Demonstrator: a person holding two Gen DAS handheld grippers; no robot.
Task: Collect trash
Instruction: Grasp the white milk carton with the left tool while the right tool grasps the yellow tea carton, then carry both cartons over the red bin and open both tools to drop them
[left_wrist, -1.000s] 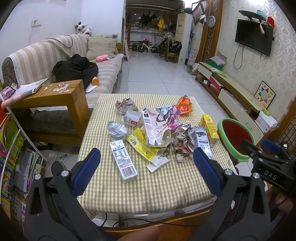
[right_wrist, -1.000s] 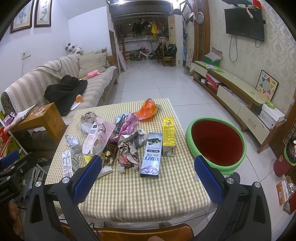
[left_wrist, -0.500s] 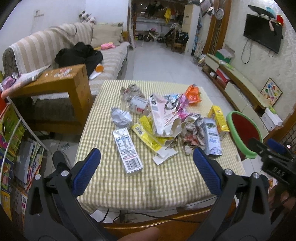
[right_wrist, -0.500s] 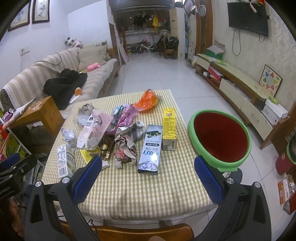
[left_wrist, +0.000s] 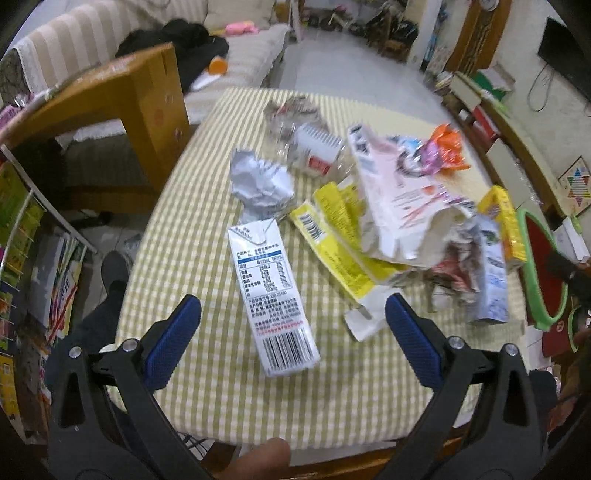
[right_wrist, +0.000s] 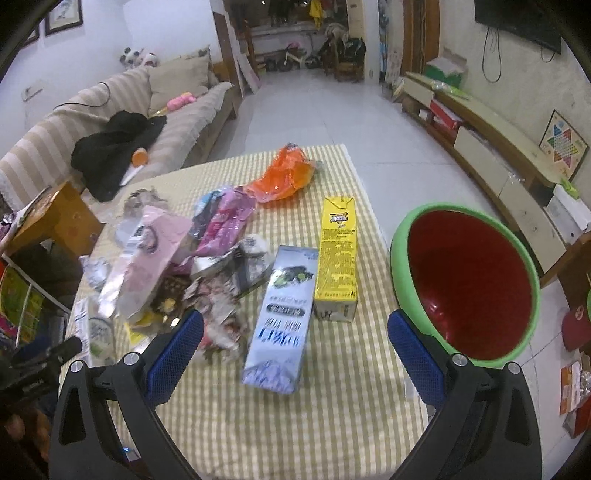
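Both grippers, the left gripper (left_wrist: 293, 317) and right gripper (right_wrist: 295, 328), are hovering wide open and empty over the table's (left_wrist: 207, 206) near edge, seemingly lining up on the white carton (left_wrist: 271, 295) lying there, which needs lowering onto and closing around.

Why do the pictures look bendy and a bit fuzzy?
Left wrist view: the fisheye lens curves the checked table and darkens the corners; the far trash, like the orange wrapper, is smeared, while the white carton reads fairly sharp. Right wrist view: same curving; the blue-grey carton is blurred at its near end, and the green-rimmed red bin looks stretched.
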